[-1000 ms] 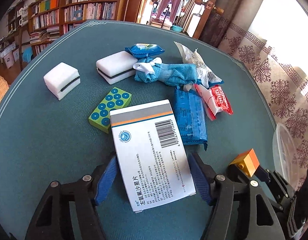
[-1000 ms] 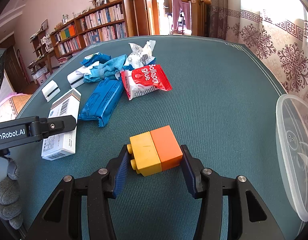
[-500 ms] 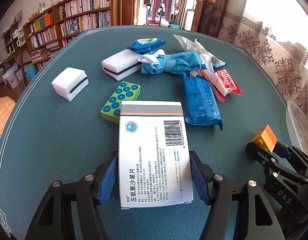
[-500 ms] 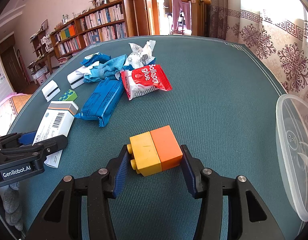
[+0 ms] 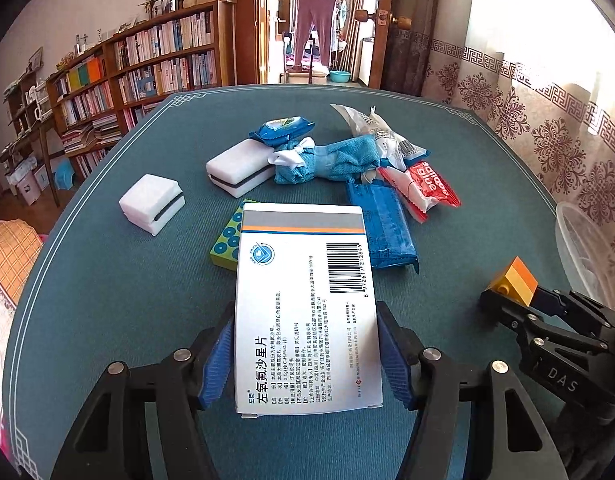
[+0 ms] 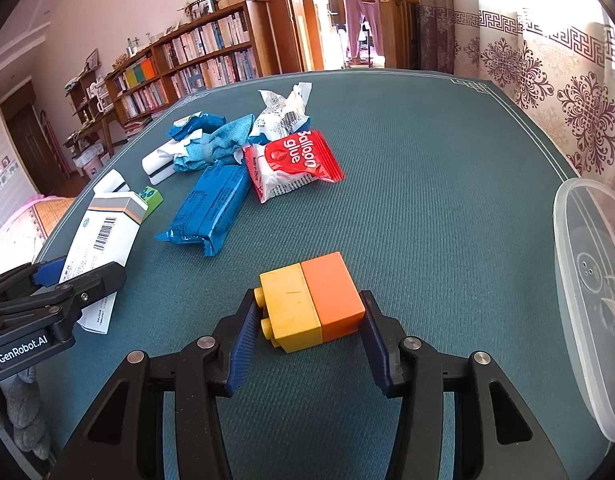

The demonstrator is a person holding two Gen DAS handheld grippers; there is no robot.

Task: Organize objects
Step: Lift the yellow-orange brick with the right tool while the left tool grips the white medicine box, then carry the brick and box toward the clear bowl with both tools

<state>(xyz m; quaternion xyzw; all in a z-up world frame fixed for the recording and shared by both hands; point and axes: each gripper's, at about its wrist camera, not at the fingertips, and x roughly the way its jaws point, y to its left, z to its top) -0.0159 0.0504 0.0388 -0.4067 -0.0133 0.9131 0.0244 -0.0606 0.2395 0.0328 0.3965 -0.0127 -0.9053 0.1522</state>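
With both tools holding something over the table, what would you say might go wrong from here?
The left tool grips the medicine box only near its rear end, so the long front could sag or twist free. The right tool holds the joined yellow-orange block; it might split at the seam.

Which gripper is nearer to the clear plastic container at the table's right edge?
Right. The right gripper, shut on the yellow-orange block, is beside the clear plastic container. The left gripper, holding the medicine box, is farther left.
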